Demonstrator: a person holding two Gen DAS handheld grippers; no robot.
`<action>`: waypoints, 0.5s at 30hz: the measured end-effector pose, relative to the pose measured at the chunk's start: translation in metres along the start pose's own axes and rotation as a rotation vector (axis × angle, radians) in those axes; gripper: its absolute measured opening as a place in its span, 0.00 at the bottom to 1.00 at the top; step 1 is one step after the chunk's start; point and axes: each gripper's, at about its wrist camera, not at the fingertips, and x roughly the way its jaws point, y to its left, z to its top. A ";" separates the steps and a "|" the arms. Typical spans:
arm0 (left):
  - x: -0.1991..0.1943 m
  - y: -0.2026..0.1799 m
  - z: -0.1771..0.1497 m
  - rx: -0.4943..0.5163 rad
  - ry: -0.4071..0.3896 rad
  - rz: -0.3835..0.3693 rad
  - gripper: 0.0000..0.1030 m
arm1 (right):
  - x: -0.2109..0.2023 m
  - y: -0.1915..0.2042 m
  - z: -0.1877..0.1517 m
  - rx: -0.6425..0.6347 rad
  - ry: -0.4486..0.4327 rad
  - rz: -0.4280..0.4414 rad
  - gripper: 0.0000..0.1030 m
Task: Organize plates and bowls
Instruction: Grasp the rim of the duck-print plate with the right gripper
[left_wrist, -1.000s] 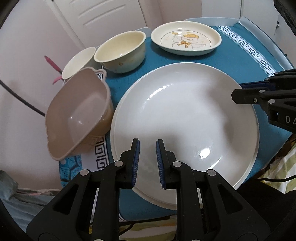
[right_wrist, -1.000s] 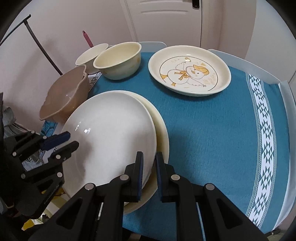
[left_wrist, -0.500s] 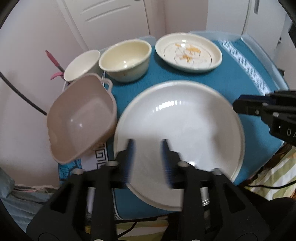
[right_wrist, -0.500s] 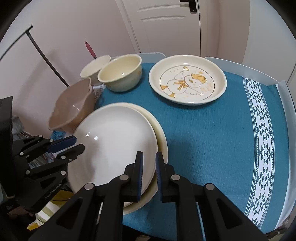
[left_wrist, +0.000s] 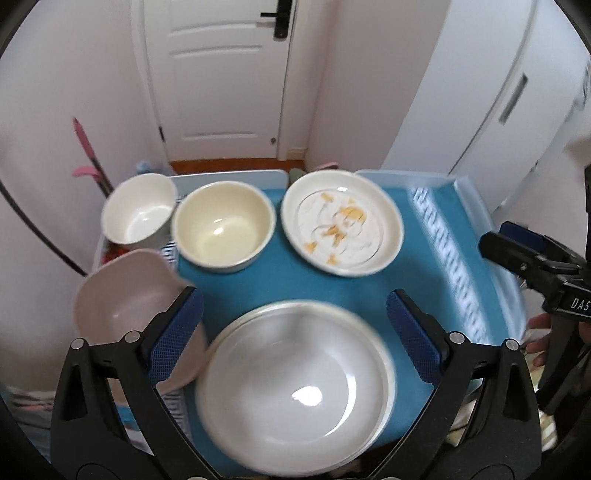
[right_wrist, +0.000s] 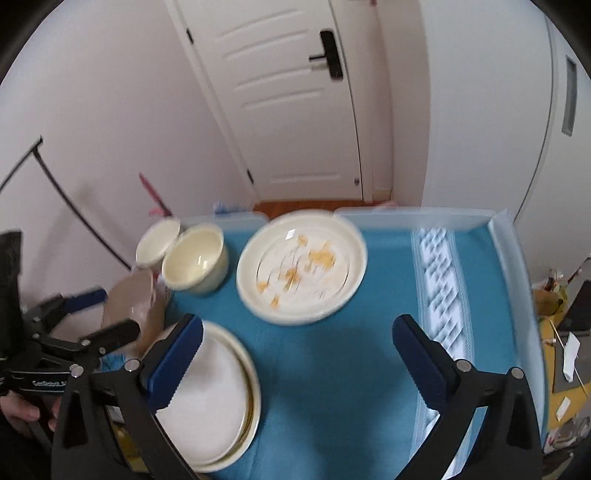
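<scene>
Blue cloth (left_wrist: 369, 291) covered the table, with a white patterned band (left_wrist: 454, 258) along its right side. Left gripper (left_wrist: 293, 328) hung above the near edge with its jaws spread wide, having just been opening; nothing sat between the blue pads (left_wrist: 175, 341), and none touched a dish. Right gripper (right_wrist: 297, 360) likewise had its jaws wide, just opened, with only bare cloth between them. White plate (left_wrist: 291, 391) lay flat at the near edge of the table, stacked on a cream plate (right_wrist: 251, 398) whose rim showed as a crescent on its right side. Duck plate (left_wrist: 341, 223), blurred in both views, sat alone farther back, apart from the stack. Cream bowl (left_wrist: 223, 232) stood left of the duck plate, with a white bowl (left_wrist: 138, 214) just beside it at the far left corner; in the right wrist view the two rims looked touching, not certain. Beige bowl (left_wrist: 122, 299) stood tilted at the left table edge, close to the plate stack and partly behind the left gripper's finger. A hand (right_wrist: 18, 410) held the left gripper's handle in the right wrist view. White door (right_wrist: 291, 110) and pale walls stood behind the table.
</scene>
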 end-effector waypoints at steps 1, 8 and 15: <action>0.005 -0.003 0.005 -0.017 0.005 -0.007 0.96 | -0.001 -0.004 0.008 -0.008 0.000 -0.002 0.99; 0.048 -0.017 0.019 -0.128 0.049 0.034 0.96 | 0.034 -0.037 0.052 -0.099 0.108 0.004 0.99; 0.100 -0.017 0.021 -0.315 0.102 0.100 0.95 | 0.120 -0.070 0.068 -0.211 0.299 0.127 0.99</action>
